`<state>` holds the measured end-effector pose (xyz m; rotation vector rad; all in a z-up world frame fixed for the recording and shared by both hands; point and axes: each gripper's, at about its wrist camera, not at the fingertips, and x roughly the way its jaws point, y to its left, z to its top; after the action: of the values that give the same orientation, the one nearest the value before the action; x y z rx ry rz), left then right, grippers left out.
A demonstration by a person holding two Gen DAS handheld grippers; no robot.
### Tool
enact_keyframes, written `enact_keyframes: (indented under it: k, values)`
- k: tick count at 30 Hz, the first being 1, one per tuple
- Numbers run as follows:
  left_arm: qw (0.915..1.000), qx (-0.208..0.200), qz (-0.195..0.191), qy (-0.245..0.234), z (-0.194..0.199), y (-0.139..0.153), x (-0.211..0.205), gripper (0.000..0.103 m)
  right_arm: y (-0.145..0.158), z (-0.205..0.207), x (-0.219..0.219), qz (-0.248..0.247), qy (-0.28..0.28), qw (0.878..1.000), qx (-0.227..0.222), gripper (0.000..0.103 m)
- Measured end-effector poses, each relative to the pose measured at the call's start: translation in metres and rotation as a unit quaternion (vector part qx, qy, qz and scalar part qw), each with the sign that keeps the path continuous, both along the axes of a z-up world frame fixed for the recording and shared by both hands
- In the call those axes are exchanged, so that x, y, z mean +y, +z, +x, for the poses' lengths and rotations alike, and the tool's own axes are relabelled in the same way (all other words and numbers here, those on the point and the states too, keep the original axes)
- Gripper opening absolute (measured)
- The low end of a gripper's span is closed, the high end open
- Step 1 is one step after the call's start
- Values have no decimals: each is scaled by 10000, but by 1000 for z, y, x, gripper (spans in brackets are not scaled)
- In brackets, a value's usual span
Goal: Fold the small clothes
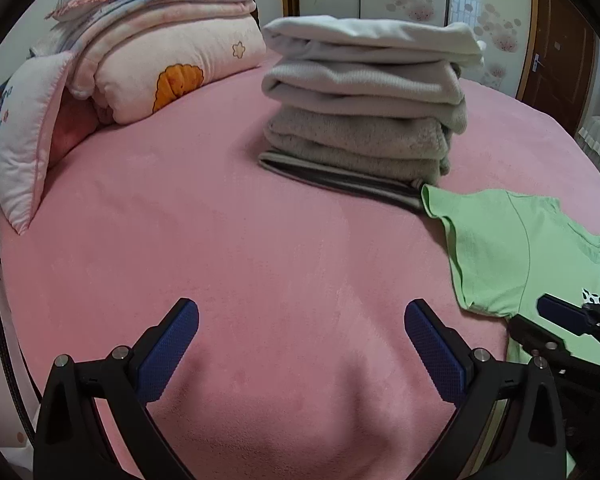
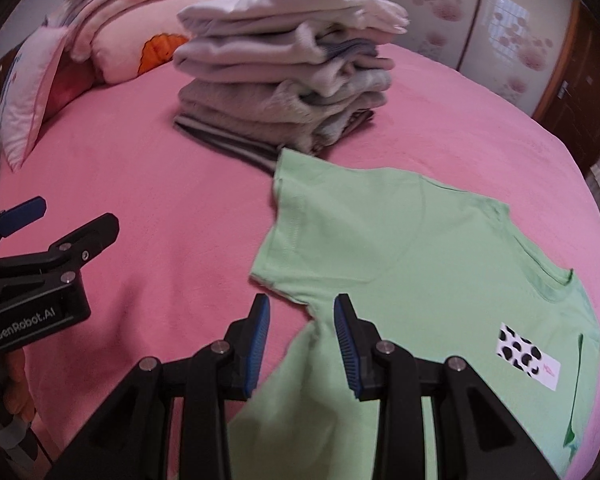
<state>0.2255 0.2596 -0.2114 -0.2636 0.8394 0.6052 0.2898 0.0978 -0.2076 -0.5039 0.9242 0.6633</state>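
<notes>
A small light-green T-shirt (image 2: pixel 400 248) lies flat on the pink bedspread (image 2: pixel 140 184), its label with black spots (image 2: pixel 528 354) near the collar. It shows at the right of the left wrist view (image 1: pixel 512 248). My right gripper (image 2: pixel 302 320) is partly open over the shirt's left sleeve and armpit edge, holding nothing. My left gripper (image 1: pixel 300 328) is wide open and empty over bare bedspread (image 1: pixel 260 240), left of the shirt. It also shows in the right wrist view (image 2: pixel 60 220), and the right gripper shows in the left wrist view (image 1: pixel 556 320).
A stack of folded grey and white clothes (image 1: pixel 364 100) stands behind the shirt, also in the right wrist view (image 2: pixel 284 68). Folded pink quilts and a pillow (image 1: pixel 148 52) lie at the back left. A wardrobe and a wooden door (image 1: pixel 556 40) stand behind the bed.
</notes>
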Motion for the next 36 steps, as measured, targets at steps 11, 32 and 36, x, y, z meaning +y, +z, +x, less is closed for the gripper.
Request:
enact_keyframes:
  k: [11, 32, 36]
  values:
    - [9984, 36, -537, 176, -9, -14, 16, 102, -42, -6, 55, -1110, 541, 9900, -686, 33]
    - [9979, 98, -492, -403, 26, -3, -35, 102, -23, 60, -149, 2037, -2983, 9195, 1553, 14]
    - [9972, 179, -314, -647, 32, -2, -54, 102, -37, 62, -167, 1840, -3010, 9152, 1947, 19]
